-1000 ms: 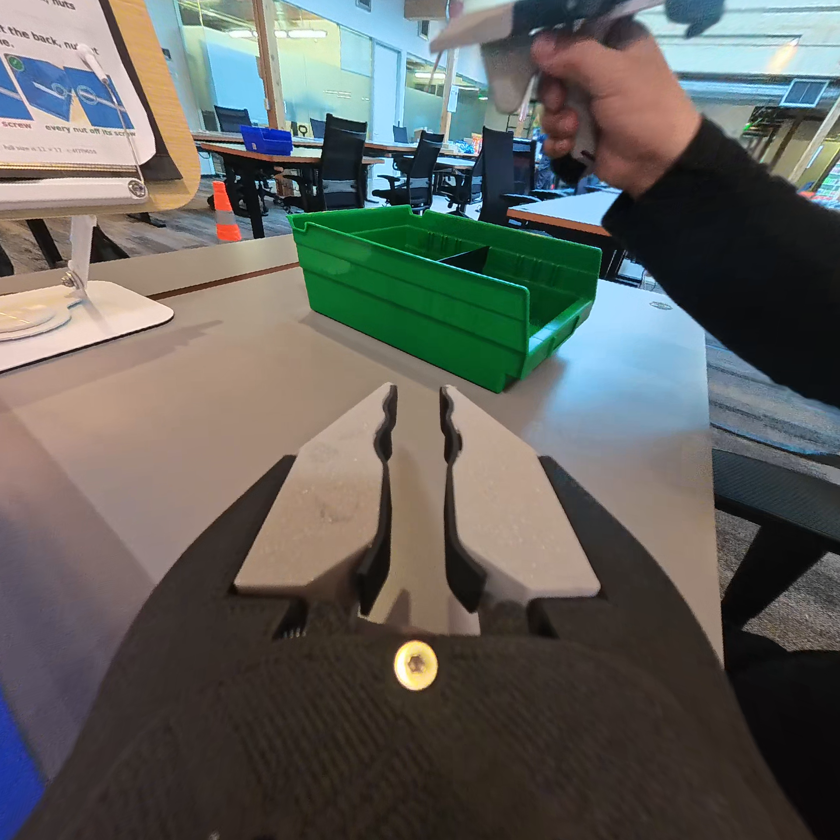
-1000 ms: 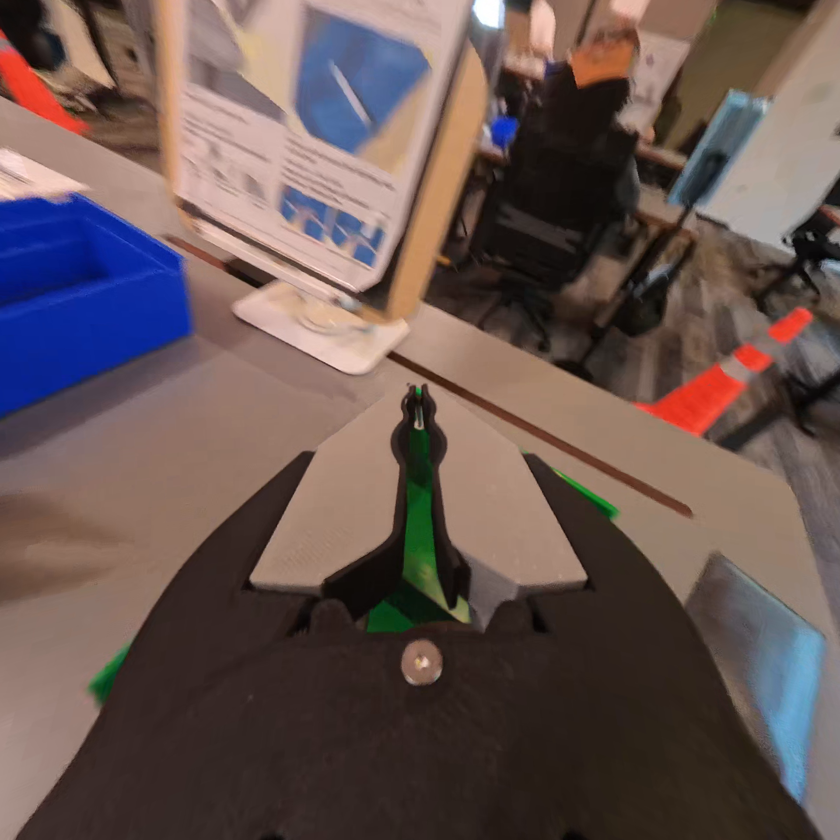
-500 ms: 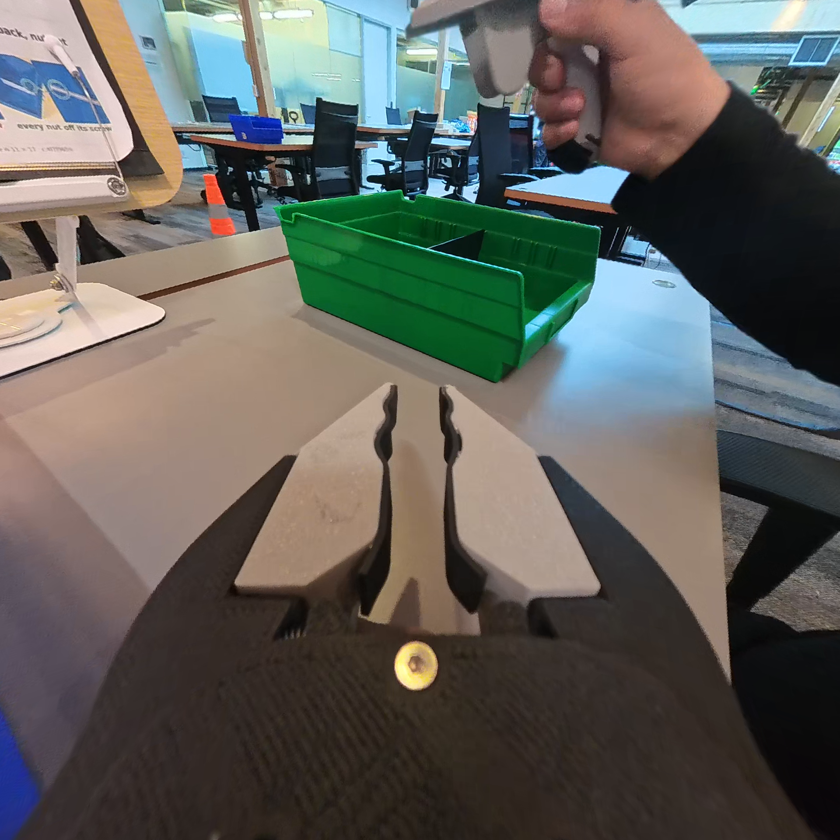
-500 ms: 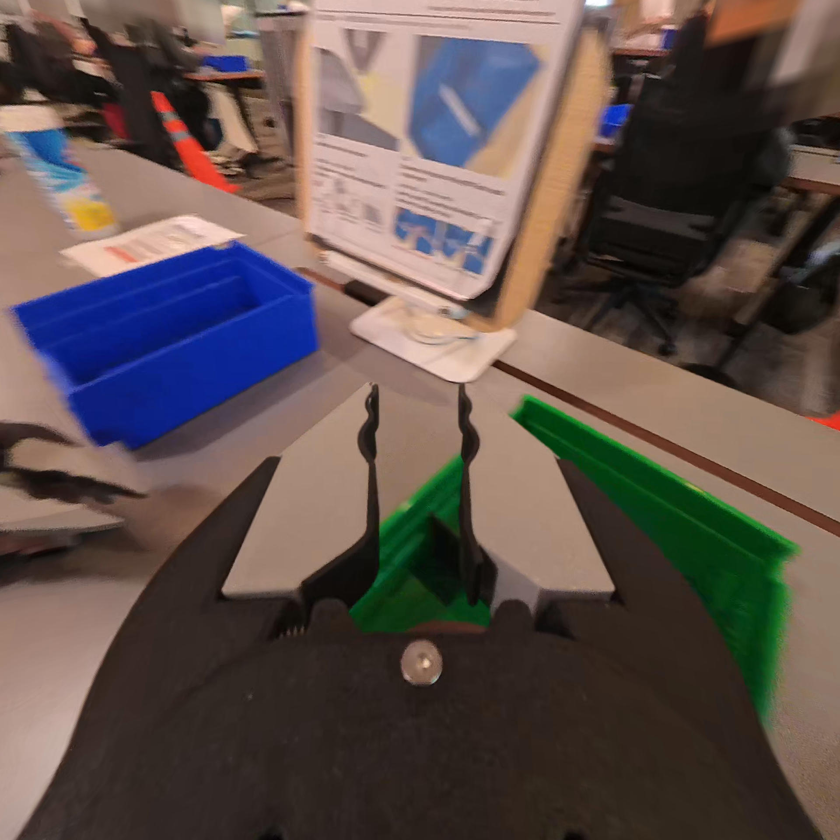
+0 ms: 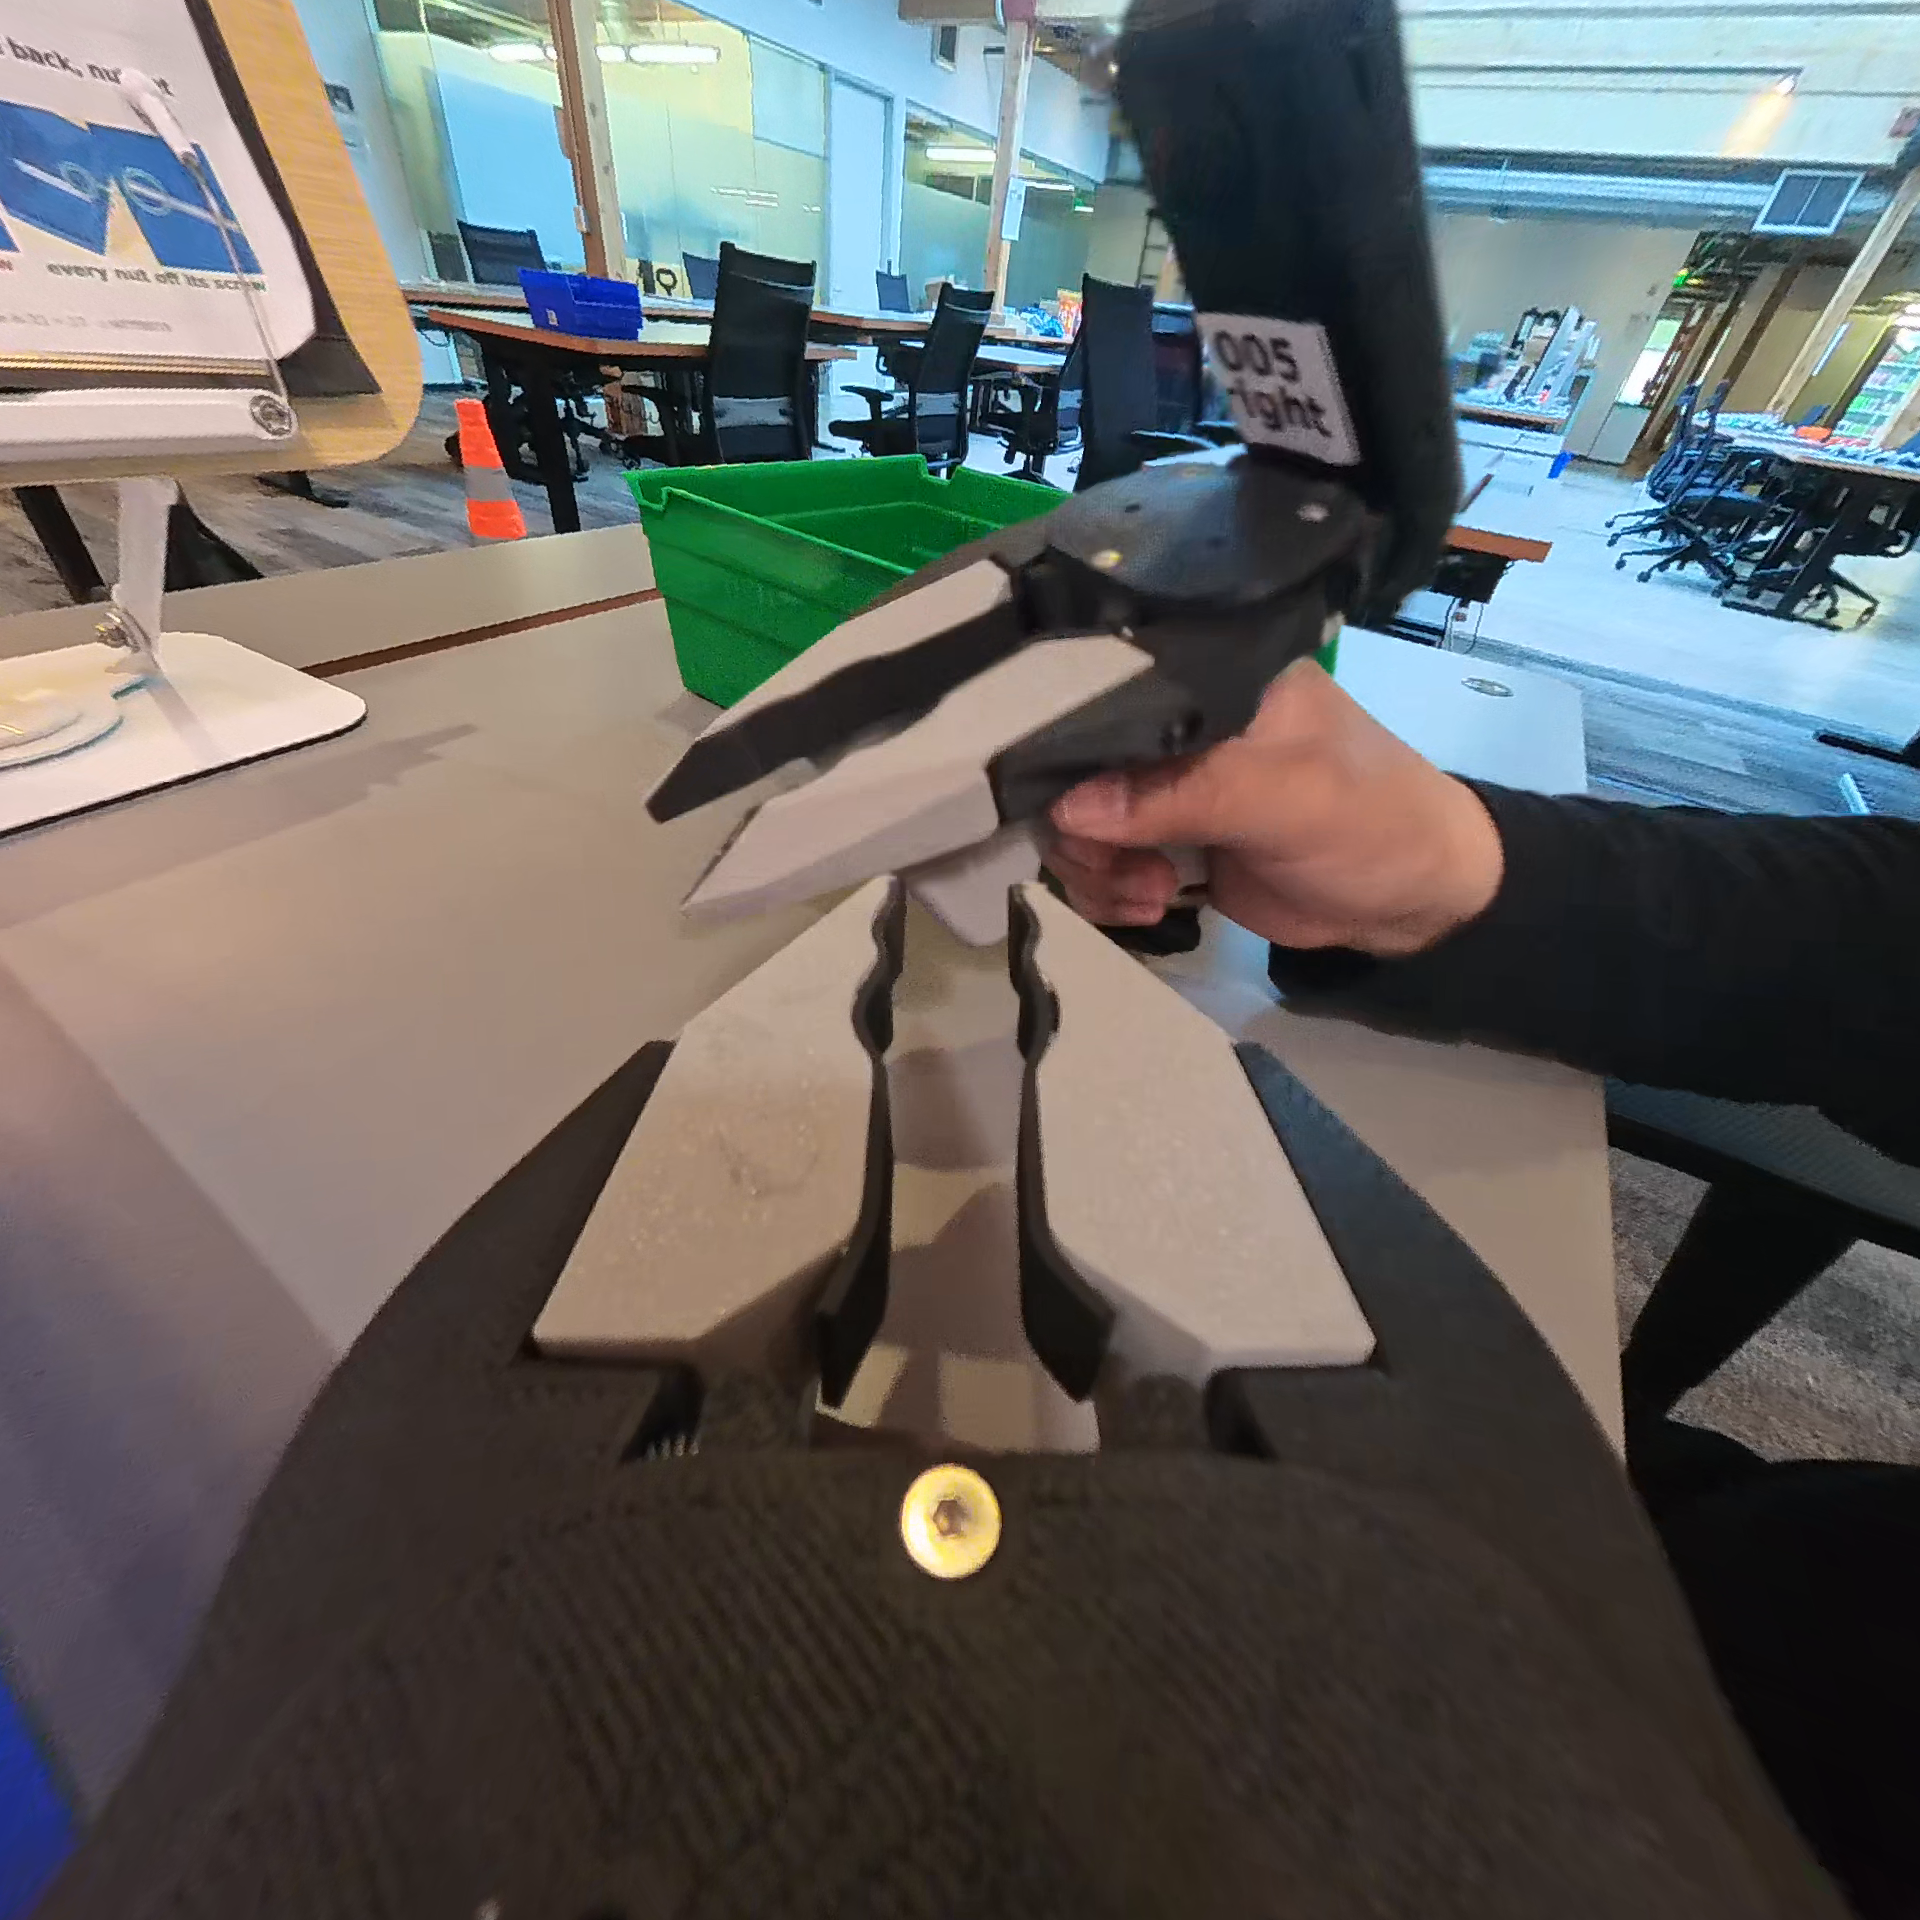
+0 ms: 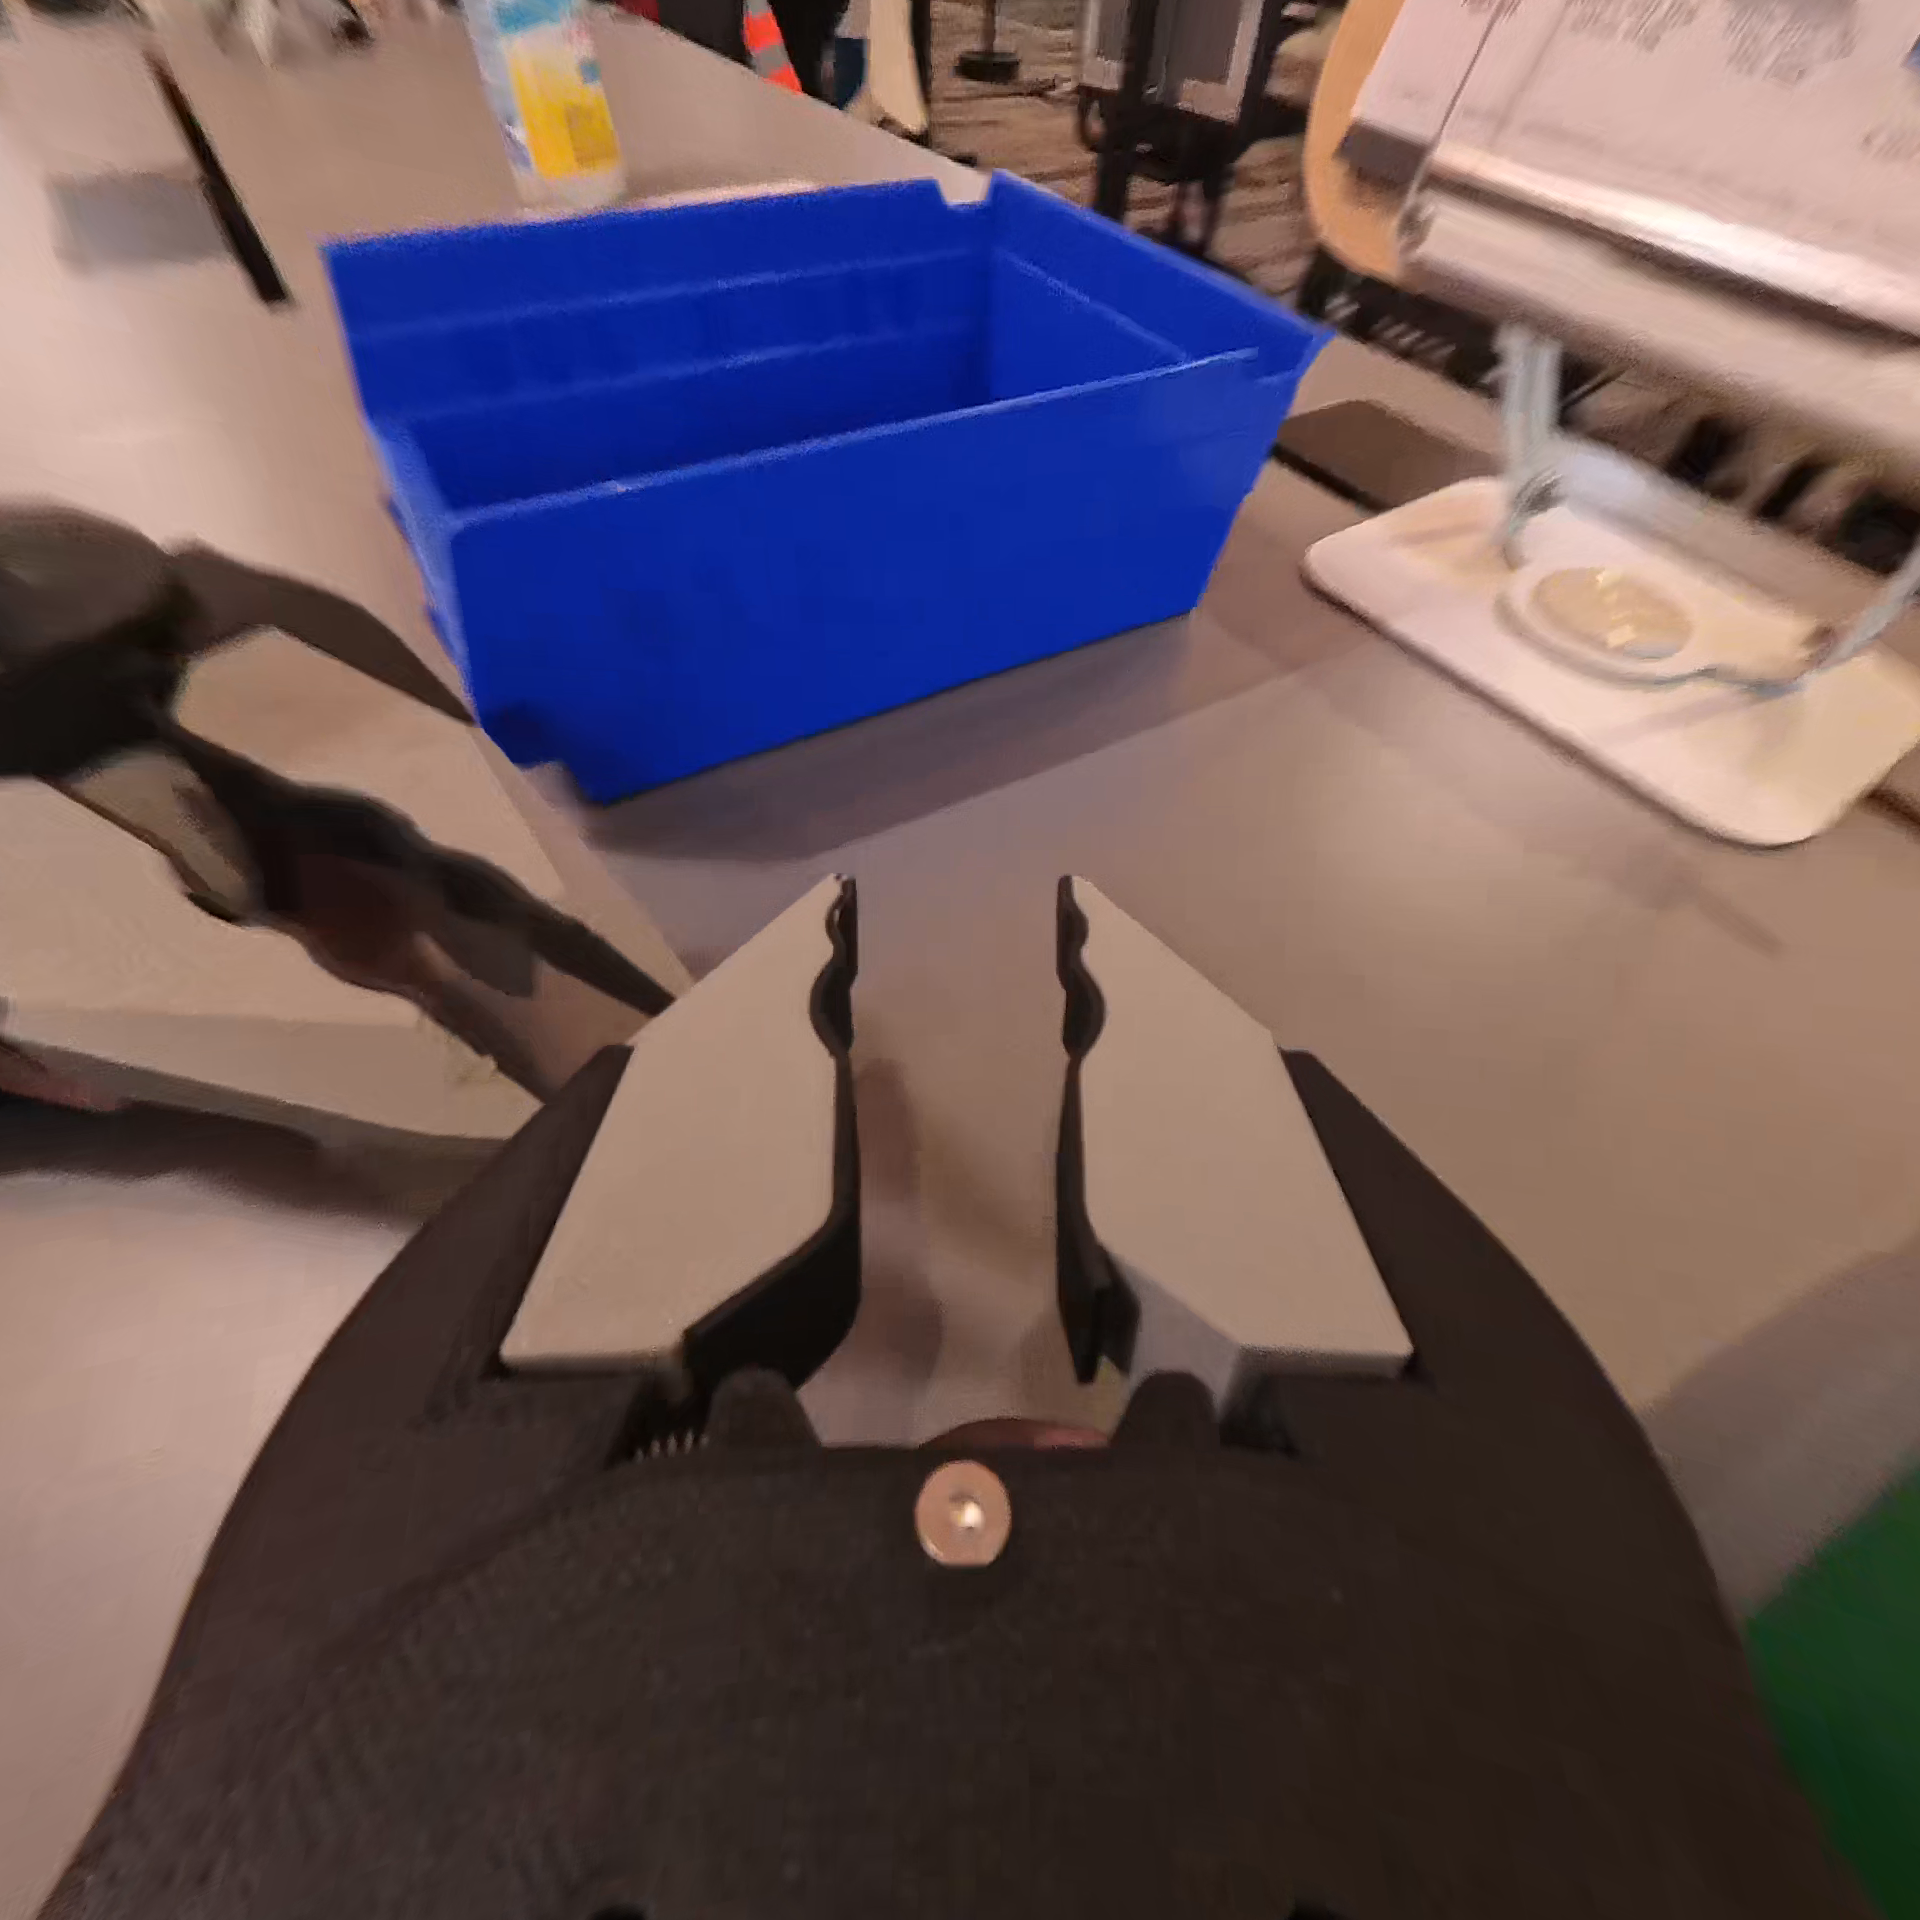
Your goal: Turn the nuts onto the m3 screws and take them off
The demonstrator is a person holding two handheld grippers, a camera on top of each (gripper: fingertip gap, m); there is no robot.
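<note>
Grey tabletop [image 5: 395, 966] runs wide and mostly bare between the two bins. Over it the left gripper [image 5: 951, 935] hangs with its tongs a little apart and nothing between them. Straight ahead of its tips, the right gripper [image 5: 717, 831] crosses the path, held in a hand [image 5: 1278, 831] with a dark sleeve behind; in its own view that gripper [image 6: 956, 914] has its tongs spread wider, also empty, pointing at bare table.

Behind the right gripper in the left wrist view stands the green bin [image 5: 769, 582], partly hidden by it, with a dark divider inside. A white stand [image 5: 177, 707] carrying an instruction sheet sits at the far left, near the table seam. From the right wrist view, the blue bin [image 6: 821, 582] sits just beyond the tongs, its long compartments open toward the top; I cannot make out any screws or nuts in it, or anywhere else, through the blur. The stand's white base [image 6: 1621, 665] lies to the right of the blue bin, well apart from it, and a bottle [image 6: 545, 94] stands behind. The left gripper [image 6: 312, 862] shows as a dark smear at the left edge.

Open room lies between blue bin and stand, and the table's right edge [image 5: 1590, 1195] drops off toward a chair.
</note>
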